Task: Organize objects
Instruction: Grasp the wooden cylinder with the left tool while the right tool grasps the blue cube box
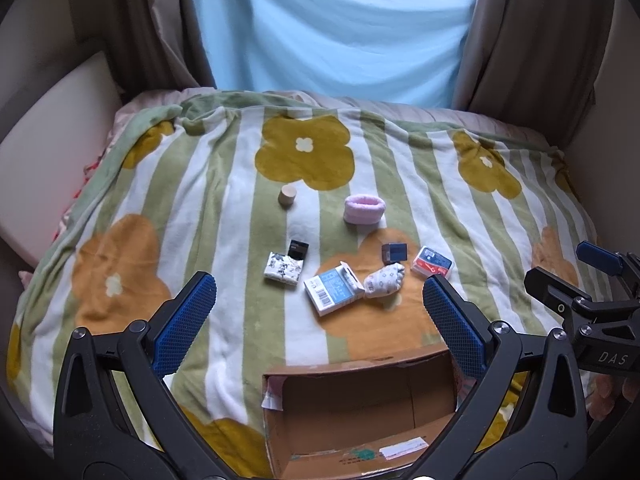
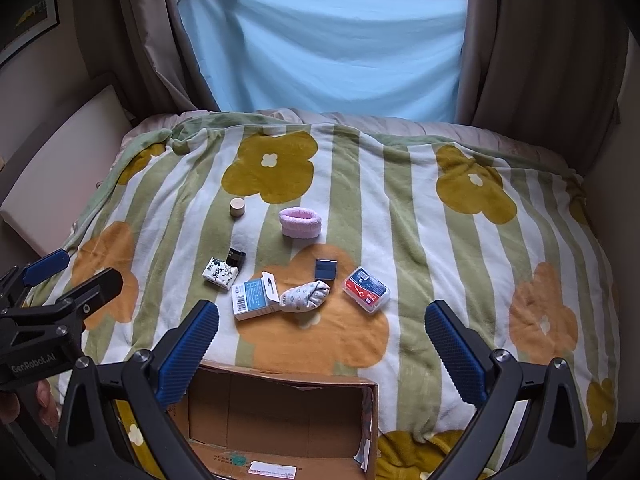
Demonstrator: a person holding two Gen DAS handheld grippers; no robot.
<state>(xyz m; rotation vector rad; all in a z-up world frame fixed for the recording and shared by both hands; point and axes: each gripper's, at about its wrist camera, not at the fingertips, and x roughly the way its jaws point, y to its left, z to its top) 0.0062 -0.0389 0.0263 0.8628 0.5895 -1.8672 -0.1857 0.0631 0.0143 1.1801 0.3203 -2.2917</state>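
Objects: eight small items lay scattered on a flowered, striped blanket [image 1: 224, 184] spread over a bed, all outside the cardboard box [image 1: 352, 412] at the near edge.
Cardboard box: stood open-topped on the blanket, nearest the cameras; a white label showed on its inner wall, and no item could be seen inside it.
Blue-and-white carton [image 1: 334, 288]: lay flat near the middle, just beyond the box, touching the rolled sock [image 1: 384, 278] to its right.
Red-and-blue plastic case [image 1: 433, 265]: lay right of the sock, close by but apart from it.
Dark blue square [image 1: 394, 252]: sat just beyond the sock.
Patterned tissue pack [image 1: 283, 269]: lay left of the carton, with a small black box [image 1: 298, 249] touching its far edge.
Pink band [image 1: 364, 209]: stood farther back, a loop of fluffy cloth.
Wooden cylinder [image 1: 286, 196]: stood upright to the left of the band, well apart from it.
Left gripper [image 1: 320, 320]: jaws spread wide, nothing between the blue pads, held above the near end of the box.
Right gripper [image 2: 322, 340]: likewise spread wide and gripping nothing, just to the right of the left one.
Backdrop: a pale blue sheet [image 2: 324, 44] hung across the window between brown curtains [image 2: 536, 44].
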